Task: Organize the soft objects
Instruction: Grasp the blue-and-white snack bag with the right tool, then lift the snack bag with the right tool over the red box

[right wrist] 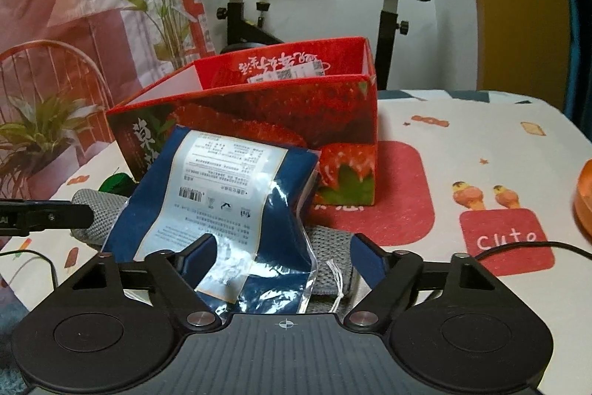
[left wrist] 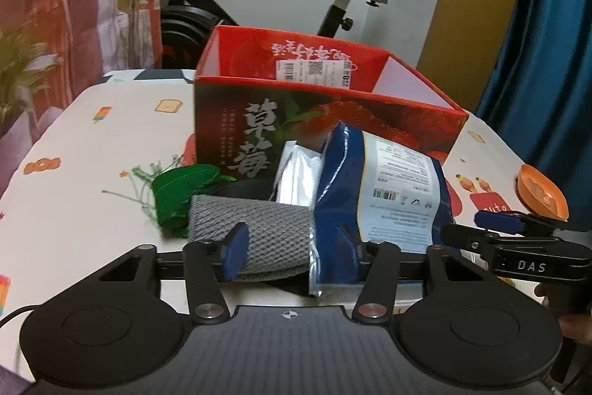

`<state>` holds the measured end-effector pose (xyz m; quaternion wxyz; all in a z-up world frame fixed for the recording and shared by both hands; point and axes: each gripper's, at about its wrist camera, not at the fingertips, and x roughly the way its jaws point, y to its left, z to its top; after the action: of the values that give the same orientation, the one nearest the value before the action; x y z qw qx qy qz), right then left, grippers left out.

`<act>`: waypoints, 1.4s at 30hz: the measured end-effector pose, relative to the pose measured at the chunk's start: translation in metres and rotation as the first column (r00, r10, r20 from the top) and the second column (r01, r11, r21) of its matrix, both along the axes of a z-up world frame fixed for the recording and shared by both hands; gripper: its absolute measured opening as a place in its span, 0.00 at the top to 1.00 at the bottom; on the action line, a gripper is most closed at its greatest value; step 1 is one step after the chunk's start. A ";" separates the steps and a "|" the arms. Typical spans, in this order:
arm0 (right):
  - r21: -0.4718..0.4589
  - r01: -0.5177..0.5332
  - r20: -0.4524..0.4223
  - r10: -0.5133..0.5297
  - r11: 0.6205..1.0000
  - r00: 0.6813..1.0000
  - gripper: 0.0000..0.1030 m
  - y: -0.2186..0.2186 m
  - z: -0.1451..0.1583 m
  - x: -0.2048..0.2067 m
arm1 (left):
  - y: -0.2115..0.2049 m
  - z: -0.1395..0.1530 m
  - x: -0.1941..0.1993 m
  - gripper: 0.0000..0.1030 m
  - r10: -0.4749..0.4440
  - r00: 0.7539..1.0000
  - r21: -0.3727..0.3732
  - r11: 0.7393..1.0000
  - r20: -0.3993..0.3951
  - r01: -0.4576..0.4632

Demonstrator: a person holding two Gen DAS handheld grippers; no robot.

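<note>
Grey knitted cloth roll (left wrist: 259, 232) lay crosswise between the left gripper (left wrist: 292, 247) fingers, half apart, contact unclear. Crinkly blue foil pouch (right wrist: 229, 210) sat atop it between the right gripper (right wrist: 285, 258) fingers, wider apart. Red strawberry-print open box (left wrist: 325, 121) stood just beyond. Only right view showed the cloth's far end (loose threads).
</note>
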<state>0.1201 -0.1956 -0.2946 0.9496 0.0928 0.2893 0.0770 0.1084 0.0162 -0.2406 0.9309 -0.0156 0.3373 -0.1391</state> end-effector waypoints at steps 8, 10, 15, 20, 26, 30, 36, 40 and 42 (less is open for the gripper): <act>0.022 -0.021 -0.002 0.021 1.000 1.000 0.35 0.000 -0.004 0.016 | -0.017 0.000 0.025 0.49 -0.055 0.998 0.009 0.998 -0.017 0.056; 0.028 -0.029 -0.002 0.029 0.999 1.000 0.37 0.001 -0.005 0.019 | -0.023 0.000 0.031 0.49 -0.077 0.997 0.012 0.997 -0.024 0.077; 0.040 -0.052 -0.003 0.052 0.998 0.999 0.42 0.001 -0.006 0.024 | -0.033 -0.002 0.047 0.49 -0.111 0.993 0.022 0.994 -0.036 0.112; 0.062 -0.070 -0.012 0.071 0.996 0.997 0.47 0.001 -0.008 0.028 | -0.036 -0.008 0.061 0.49 -0.126 0.990 0.020 0.992 -0.067 0.127; 0.072 -0.073 -0.019 0.075 0.995 0.997 0.56 -0.001 -0.011 0.030 | -0.038 -0.014 0.067 0.49 -0.151 0.984 0.004 0.988 -0.093 0.152; 0.080 -0.073 -0.030 0.076 0.994 0.997 0.59 -0.003 -0.014 0.031 | -0.044 -0.020 0.068 0.49 -0.168 0.978 0.010 0.985 -0.121 0.171; 0.074 -0.071 -0.032 0.074 0.995 0.997 0.64 0.001 -0.011 0.031 | -0.045 -0.018 0.067 0.58 -0.186 0.976 0.016 0.982 -0.117 0.189; 0.064 -0.076 -0.009 0.076 0.995 0.997 0.68 0.003 -0.002 0.027 | -0.045 -0.009 0.063 0.58 -0.188 0.979 0.029 0.981 -0.082 0.191; 0.053 -0.081 0.008 0.081 0.995 0.997 0.68 0.005 0.004 0.025 | -0.042 -0.005 0.061 0.58 -0.181 0.981 0.021 0.983 -0.070 0.183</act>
<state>0.1449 -0.1910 -0.2910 0.9437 0.1061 0.2880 0.1234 0.1698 -0.0262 -0.2459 0.9025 0.0231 0.3705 -0.2184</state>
